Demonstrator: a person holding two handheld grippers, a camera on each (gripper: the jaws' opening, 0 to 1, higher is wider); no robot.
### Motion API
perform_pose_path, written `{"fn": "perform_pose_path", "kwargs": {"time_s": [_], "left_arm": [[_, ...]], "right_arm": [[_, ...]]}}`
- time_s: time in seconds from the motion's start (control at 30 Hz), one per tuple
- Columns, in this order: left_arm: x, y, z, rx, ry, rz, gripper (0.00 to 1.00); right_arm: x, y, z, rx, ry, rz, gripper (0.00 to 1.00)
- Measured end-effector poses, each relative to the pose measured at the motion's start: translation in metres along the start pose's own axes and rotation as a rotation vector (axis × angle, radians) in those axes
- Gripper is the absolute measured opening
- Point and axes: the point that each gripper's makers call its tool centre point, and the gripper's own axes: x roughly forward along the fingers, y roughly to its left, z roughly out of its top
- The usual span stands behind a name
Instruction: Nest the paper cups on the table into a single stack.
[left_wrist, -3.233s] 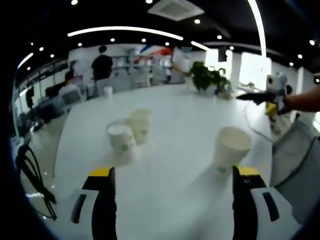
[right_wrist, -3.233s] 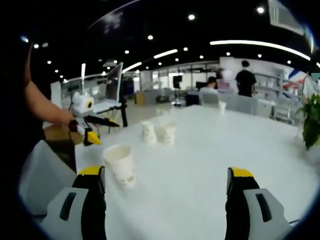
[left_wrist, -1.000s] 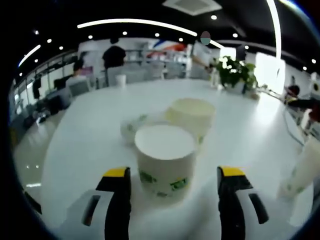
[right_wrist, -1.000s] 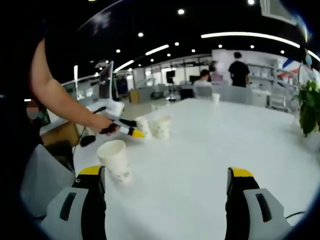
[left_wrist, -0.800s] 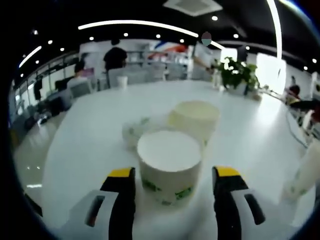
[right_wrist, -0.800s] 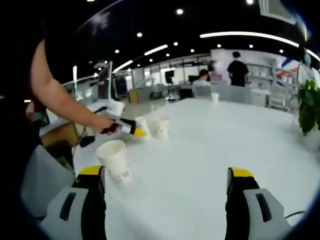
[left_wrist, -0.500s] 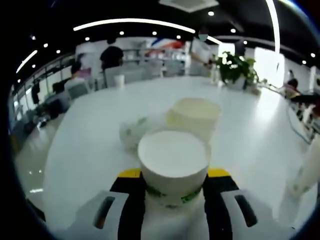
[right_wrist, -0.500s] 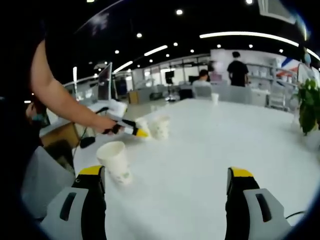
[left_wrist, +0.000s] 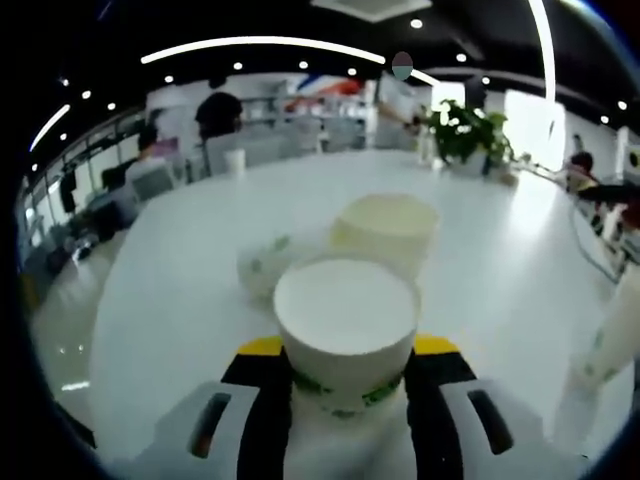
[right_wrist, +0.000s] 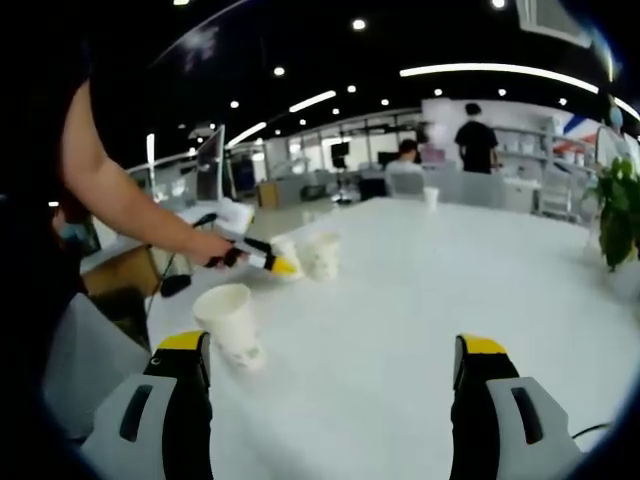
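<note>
My left gripper (left_wrist: 346, 375) is clamping a paper cup (left_wrist: 345, 328) between its yellow-tipped jaws, which are pressing against the cup's sides near its green-printed base, the cup sitting upright on the white tabletop (left_wrist: 180, 300). Just behind it a second cup (left_wrist: 386, 228) is standing upright, and beside that a third cup (left_wrist: 268, 264) is lying on its side, close against the other two. At the right edge of the left gripper view a fourth cup (left_wrist: 605, 350) is standing well apart from the cluster. A potted plant (left_wrist: 463, 132) is sitting at the far end of the tabletop.

My right gripper (right_wrist: 328, 372) is hanging open, its jaws spread wide with nothing between them, above a bare stretch of tabletop. In the right gripper view the fourth cup (right_wrist: 229, 324) is standing near the left jaw, and farther off my left gripper (right_wrist: 270, 263), held in my hand (right_wrist: 205, 247), is closing on the cup cluster.
</note>
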Motion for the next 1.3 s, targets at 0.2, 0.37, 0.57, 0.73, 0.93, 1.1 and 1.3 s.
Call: {"fn": "perform_pose_path", "kwargs": {"time_s": [0.2, 0.37, 0.57, 0.73, 0.93, 1.1, 1.3], "left_arm": [[-0.003, 0.0, 0.004, 0.021, 0.017, -0.007, 0.42], [-0.007, 0.0, 0.008, 0.007, 0.024, -0.014, 0.43], [-0.012, 0.002, 0.01, 0.015, 0.034, -0.02, 0.43], [-0.015, 0.006, 0.017, 0.016, 0.029, -0.011, 0.42], [-0.02, 0.011, 0.029, 0.03, 0.023, -0.016, 0.42], [-0.023, 0.016, 0.035, 0.02, 0.03, -0.018, 0.42], [-0.028, 0.021, 0.041, 0.02, 0.034, -0.015, 0.42]], "right_arm": [[0.002, 0.002, 0.001, -0.001, 0.0, 0.005, 1.0], [0.004, 0.003, 0.002, -0.009, 0.001, 0.011, 1.0], [0.004, 0.003, 0.004, -0.014, -0.002, 0.01, 1.0], [0.005, 0.004, 0.004, -0.015, -0.001, 0.014, 1.0], [0.007, 0.006, 0.006, -0.02, -0.002, 0.017, 1.0], [0.009, 0.006, 0.009, -0.025, -0.006, 0.021, 1.0], [0.01, 0.006, 0.011, -0.03, -0.006, 0.026, 1.0]]}}
